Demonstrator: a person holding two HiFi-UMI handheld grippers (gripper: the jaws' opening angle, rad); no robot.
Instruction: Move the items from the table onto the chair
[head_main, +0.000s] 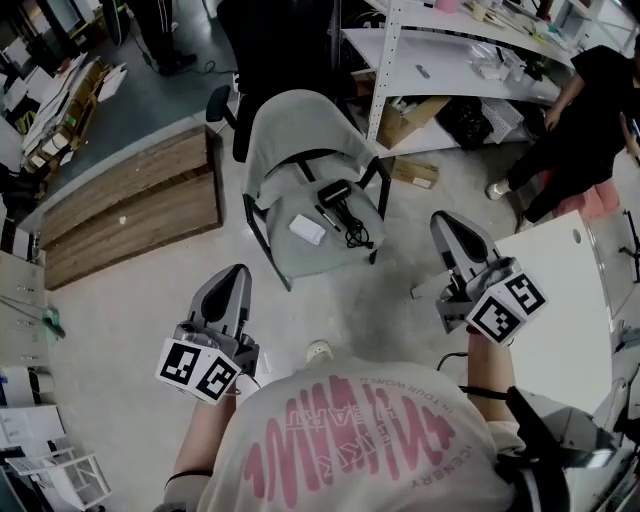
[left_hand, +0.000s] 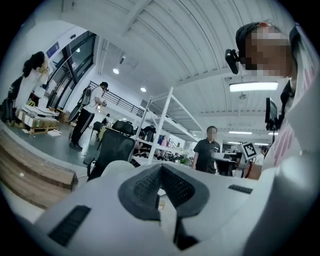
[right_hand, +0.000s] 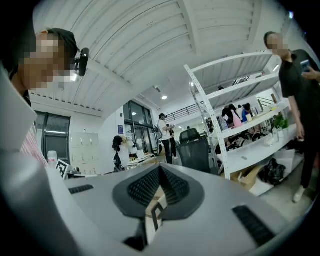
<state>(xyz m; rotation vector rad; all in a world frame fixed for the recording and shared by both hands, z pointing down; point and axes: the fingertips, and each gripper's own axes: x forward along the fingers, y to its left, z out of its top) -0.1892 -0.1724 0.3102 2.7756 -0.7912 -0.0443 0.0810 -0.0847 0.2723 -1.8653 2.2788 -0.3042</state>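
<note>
A grey chair stands on the floor ahead of me. On its seat lie a small white box and a black device with a coiled cable. My left gripper hovers below and left of the chair, jaws together with nothing between them. My right gripper is held to the chair's right, near the white table, also shut and empty. In the left gripper view the left gripper points up towards the room and ceiling. The right gripper view shows the right gripper doing the same.
A low wooden platform lies left of the chair. White shelving with a cardboard box under it stands behind. A person in black is at the far right. A black office chair sits behind the grey one.
</note>
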